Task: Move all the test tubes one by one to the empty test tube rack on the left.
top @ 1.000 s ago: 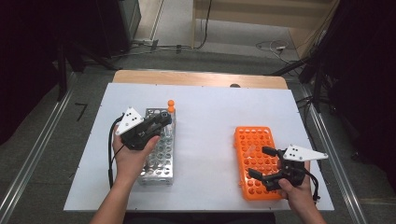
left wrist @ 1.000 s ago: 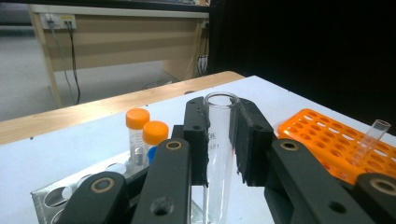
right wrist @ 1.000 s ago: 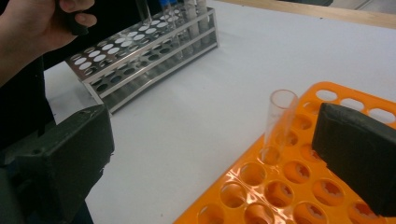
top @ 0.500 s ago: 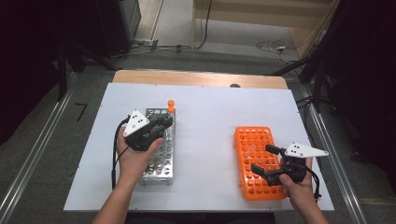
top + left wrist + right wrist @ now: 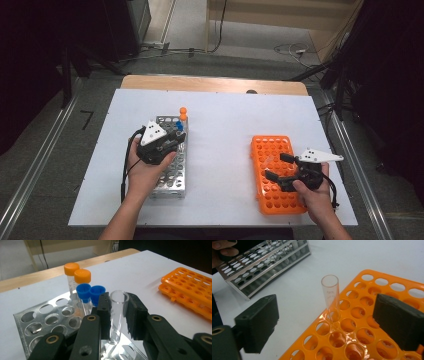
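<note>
In the left gripper view my left gripper [image 5: 118, 312] is shut on a clear open tube [image 5: 119, 302] that stands upright in the metal rack [image 5: 37, 322]. Its jaws have just eased open a little, and the pads still touch the glass. From above, that gripper [image 5: 177, 137] sits over the metal rack [image 5: 170, 175]. My right gripper [image 5: 329, 320] is open, its jaws just closing, with a second clear tube [image 5: 330, 297] standing untouched between them in the orange rack [image 5: 372, 337]. In the high view the right gripper [image 5: 275, 166] hovers over the orange rack [image 5: 280, 200].
Two orange-capped tubes [image 5: 82, 277] and two blue-capped tubes [image 5: 90, 291] stand at the metal rack's far end, just behind my left jaws. The racks rest on a white sheet [image 5: 225, 150] over a wooden table [image 5: 210, 84], whose edges drop to the floor.
The left gripper has shifted slightly right over the metal rack. The right hand has stayed in place, and its jaws look a little narrower.
</note>
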